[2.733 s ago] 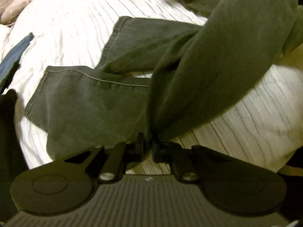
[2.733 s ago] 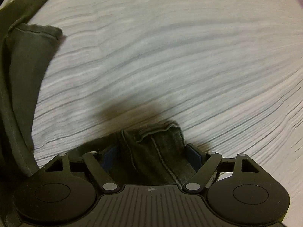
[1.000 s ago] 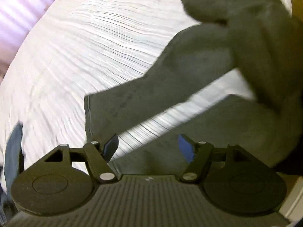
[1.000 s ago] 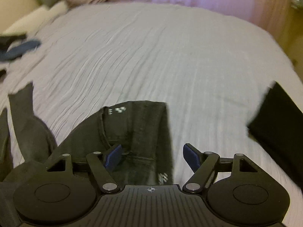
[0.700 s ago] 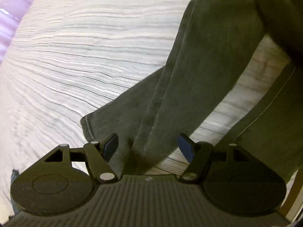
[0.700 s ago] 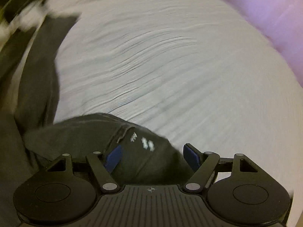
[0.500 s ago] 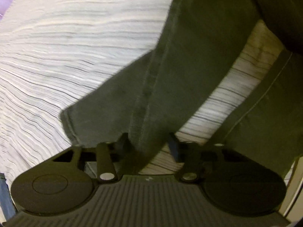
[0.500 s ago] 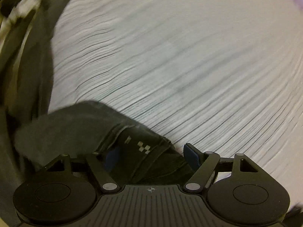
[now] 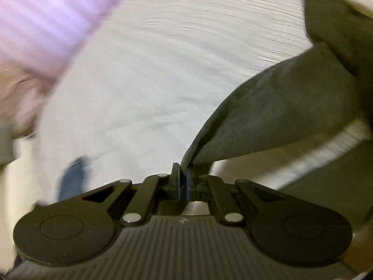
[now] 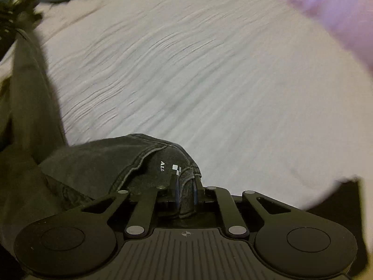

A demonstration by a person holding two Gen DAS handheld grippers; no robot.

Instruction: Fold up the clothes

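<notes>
My left gripper [image 9: 182, 182] and right gripper [image 10: 185, 194] are both clamped on the dark trousers [image 10: 112, 163]. Next I must lift them and lay them flat on the bed [image 10: 186, 81].

Your left hand-held gripper [image 9: 182, 182] has its blue-edged pads [image 9: 177, 182] pressed nearly together, pinching the edge of dark olive-grey trousers [image 9: 279, 112]. From the pinch the fabric stretches upward and to the right, lifted above the bed [image 9: 163, 70] and its white ribbed cover. A blurred blue cloth [image 9: 72, 179] lies near the bed's left edge, beyond which hangs a blurred pink curtain [image 9: 46, 21].
</notes>
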